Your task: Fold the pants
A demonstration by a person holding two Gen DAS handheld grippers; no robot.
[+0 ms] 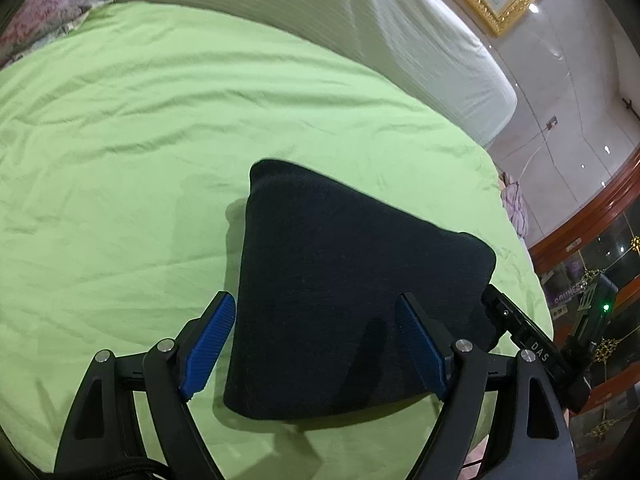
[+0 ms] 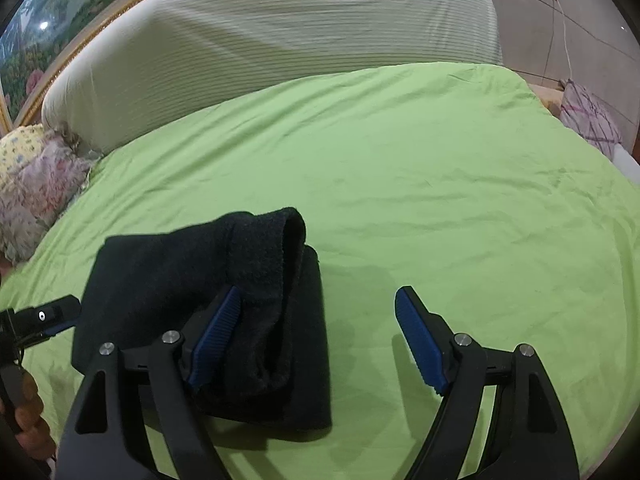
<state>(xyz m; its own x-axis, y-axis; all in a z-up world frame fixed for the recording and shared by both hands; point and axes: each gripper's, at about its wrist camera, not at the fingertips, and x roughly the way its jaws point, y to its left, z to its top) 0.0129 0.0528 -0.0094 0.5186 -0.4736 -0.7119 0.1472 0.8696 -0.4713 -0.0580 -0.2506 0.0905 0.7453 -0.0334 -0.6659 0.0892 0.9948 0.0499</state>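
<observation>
Covering almost everything in both wrist views is a wide bed with a wrinkled lime-green sheet (image 1: 160, 140). Along its far side stands a tall padded headboard under a pale striped cover (image 2: 280, 36), and above that hangs a painting in a gilt frame (image 1: 492, 8). A floral pillow (image 2: 36, 196) lies at the sheet's edge near the headboard, and a second patterned pillow (image 2: 592, 120) sits past the opposite edge.

Near the front edge of the bed lie the black pants (image 1: 352, 292), folded into a thick, compact bundle. In the left view its longer axis runs from the near edge away toward the headboard, narrowing at the far end. In the right view the top layer ends in a rolled, open hem facing the far side of the bed.

The left gripper (image 1: 316, 346) has its jaws spread wide, with the near end of the bundle seen between the blue pads; whether they touch the cloth cannot be told.

The right gripper (image 2: 320, 338) also stands wide open at the bundle's side. Its left pad (image 2: 216, 336) lies against the fold's edge, its other pad over bare sheet.
</observation>
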